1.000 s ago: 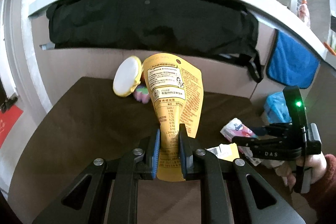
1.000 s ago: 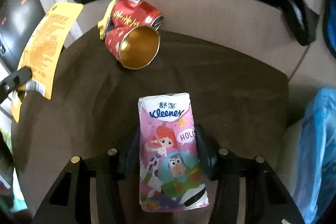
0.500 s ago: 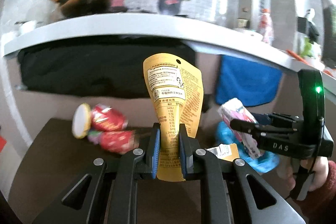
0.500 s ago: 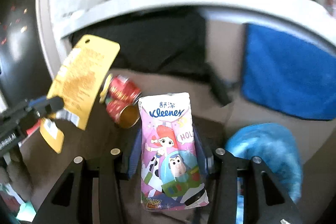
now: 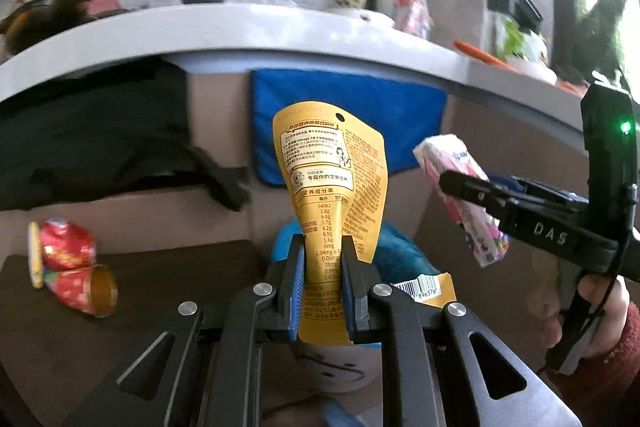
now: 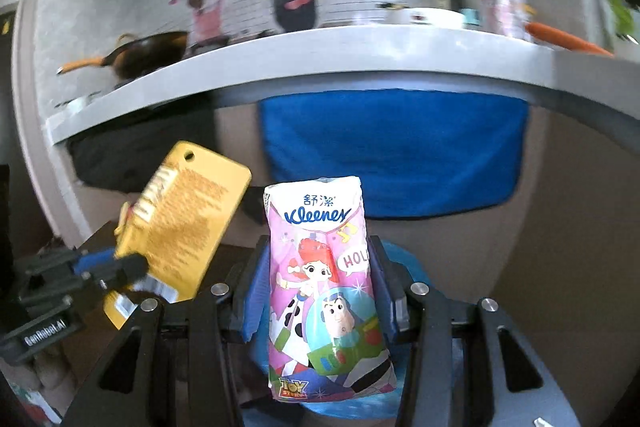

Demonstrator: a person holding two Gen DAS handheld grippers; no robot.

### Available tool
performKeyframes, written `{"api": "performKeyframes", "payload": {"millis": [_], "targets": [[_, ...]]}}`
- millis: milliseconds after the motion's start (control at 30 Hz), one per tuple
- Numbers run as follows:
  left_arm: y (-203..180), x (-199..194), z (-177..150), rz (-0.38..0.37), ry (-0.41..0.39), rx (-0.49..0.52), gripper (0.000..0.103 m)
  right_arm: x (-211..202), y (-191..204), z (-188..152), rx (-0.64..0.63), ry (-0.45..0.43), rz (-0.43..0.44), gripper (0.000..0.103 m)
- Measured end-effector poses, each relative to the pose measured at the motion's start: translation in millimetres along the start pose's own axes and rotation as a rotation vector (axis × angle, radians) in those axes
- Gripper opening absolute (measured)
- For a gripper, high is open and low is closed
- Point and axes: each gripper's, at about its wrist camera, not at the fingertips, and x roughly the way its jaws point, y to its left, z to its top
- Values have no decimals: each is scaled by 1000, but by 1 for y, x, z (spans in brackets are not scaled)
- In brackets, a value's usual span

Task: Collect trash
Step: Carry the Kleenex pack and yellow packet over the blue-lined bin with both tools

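Observation:
My left gripper (image 5: 322,267) is shut on a yellow snack pouch (image 5: 332,183) and holds it upright in the air. My right gripper (image 6: 318,279) is shut on a pink Kleenex tissue pack (image 6: 320,283). Each gripper shows in the other's view: the right gripper (image 5: 460,183) with the tissue pack (image 5: 460,203) at the right, the left gripper (image 6: 132,263) with the pouch (image 6: 180,223) at the left. A blue-lined trash bin (image 5: 400,255) sits just below and behind both grippers; in the right wrist view the bin (image 6: 412,267) lies under the tissue pack.
Two crushed red cans (image 5: 68,267) with a yellow lid lie on the dark brown table (image 5: 160,267) at the left. A blue cloth (image 5: 348,103) and a black bag (image 5: 100,131) hang under a white counter (image 5: 240,27).
Both grippers have swung right and lifted with their loads, away from the table and red cans, to above the blue-lined bin. The cans have slid to the left of view.

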Motion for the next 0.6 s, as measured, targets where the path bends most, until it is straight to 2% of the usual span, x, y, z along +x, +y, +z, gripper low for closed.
{"api": "performKeyframes", "payload": {"millis": [67,267,600], "targets": [[-13,17,0,-18,18,12,17,0,-19,-3,31,-6,-15,43],[-17,54,-4,-42,67,-11,17,13,-52,-17,94,-15,-42,43],[-7,94,-16,-65,148,-78,17,51,-62,-35,122,20,-11,43]]}}
